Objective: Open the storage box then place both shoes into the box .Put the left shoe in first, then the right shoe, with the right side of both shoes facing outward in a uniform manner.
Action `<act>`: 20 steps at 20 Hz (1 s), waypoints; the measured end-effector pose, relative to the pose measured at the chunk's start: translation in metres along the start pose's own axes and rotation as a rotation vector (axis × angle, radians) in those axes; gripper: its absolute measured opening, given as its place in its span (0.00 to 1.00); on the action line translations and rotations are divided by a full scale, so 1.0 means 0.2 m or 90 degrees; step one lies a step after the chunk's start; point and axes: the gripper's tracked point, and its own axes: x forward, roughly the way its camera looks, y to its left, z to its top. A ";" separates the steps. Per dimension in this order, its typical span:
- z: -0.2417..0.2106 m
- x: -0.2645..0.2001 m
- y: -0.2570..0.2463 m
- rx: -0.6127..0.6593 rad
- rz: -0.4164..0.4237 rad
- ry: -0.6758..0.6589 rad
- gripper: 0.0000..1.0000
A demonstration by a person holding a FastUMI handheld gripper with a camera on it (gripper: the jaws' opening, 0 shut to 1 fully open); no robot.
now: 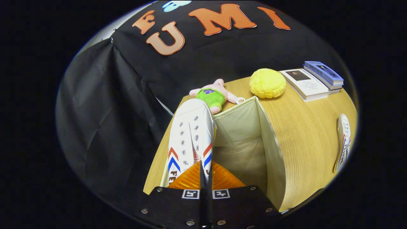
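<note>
A white shoe (pixel 190 133) with red and blue stripes is held in the jaws (pixel 203 178), which are closed tight on its back part. The shoe is seen over the left edge of the open storage box (pixel 273 149), toe pointed away. The box is made of pale cloth and is set on the wooden bench (pixel 305 127). A second white shoe (pixel 343 143) is laid on the bench, well apart to the right of the box. Just beyond the box, a pink stuffed toy (pixel 214 93) in green is seen, with a yellow round ball (pixel 267 83) beside it. Some books (pixel 313 79) are stacked further right
</note>
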 end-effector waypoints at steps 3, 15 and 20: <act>-0.11 0.01 0.00 0.001 -0.010 0.068 0.04; 0.28 -0.26 -0.22 -0.053 -0.042 -0.069 0.99; 0.41 -0.40 -0.62 -0.018 -0.130 -0.126 0.98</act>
